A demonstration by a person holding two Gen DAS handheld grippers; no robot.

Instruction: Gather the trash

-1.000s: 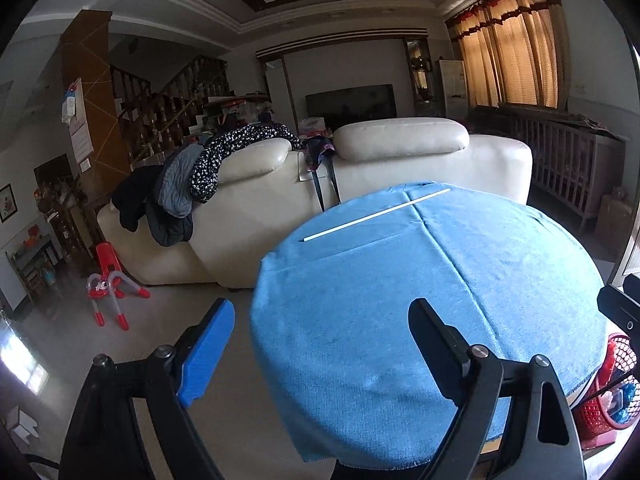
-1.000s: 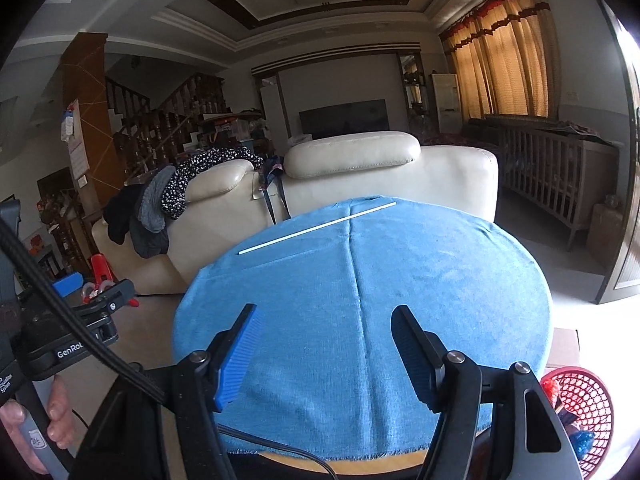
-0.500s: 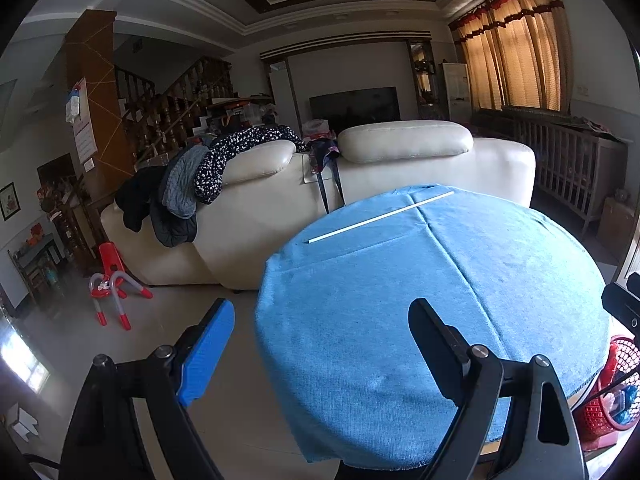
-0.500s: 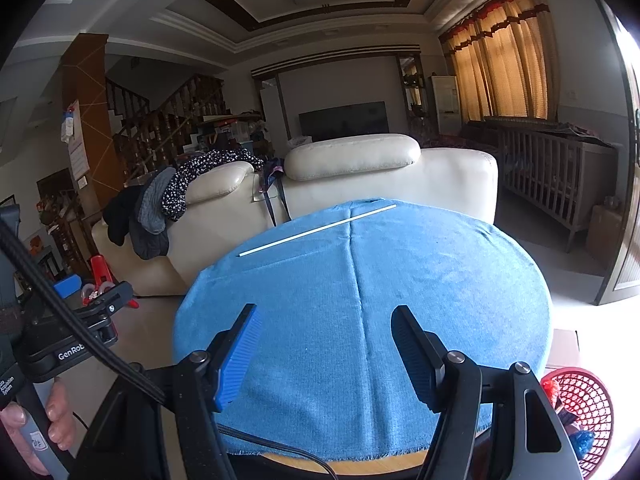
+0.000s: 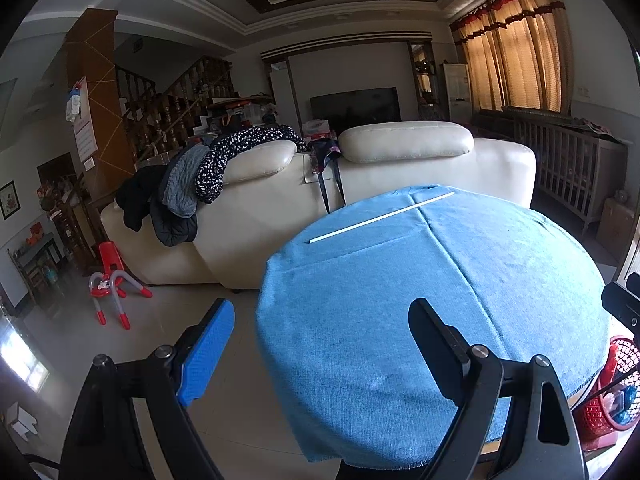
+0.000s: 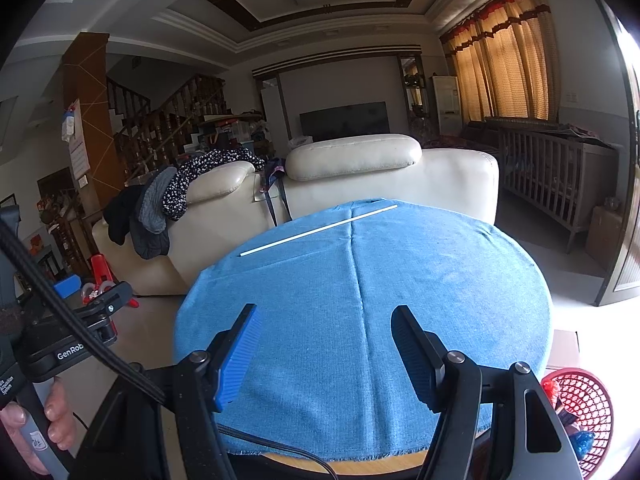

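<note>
Both the left tool (image 5: 322,324) and right tool (image 6: 326,326) hang spread and empty at the desk's (image 6: 460,280) near edge. The white stick (image 6: 319,231) (likely the trash) lies far across; next comes a long reach, then the red basket (image 6: 580,396).

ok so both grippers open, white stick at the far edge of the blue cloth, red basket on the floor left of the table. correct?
Not quite: the red basket sits on the floor to the right of the table, as the right wrist view shows. The rest holds: left gripper and right gripper are open, and the white stick lies at the far edge of the blue cloth.
</note>
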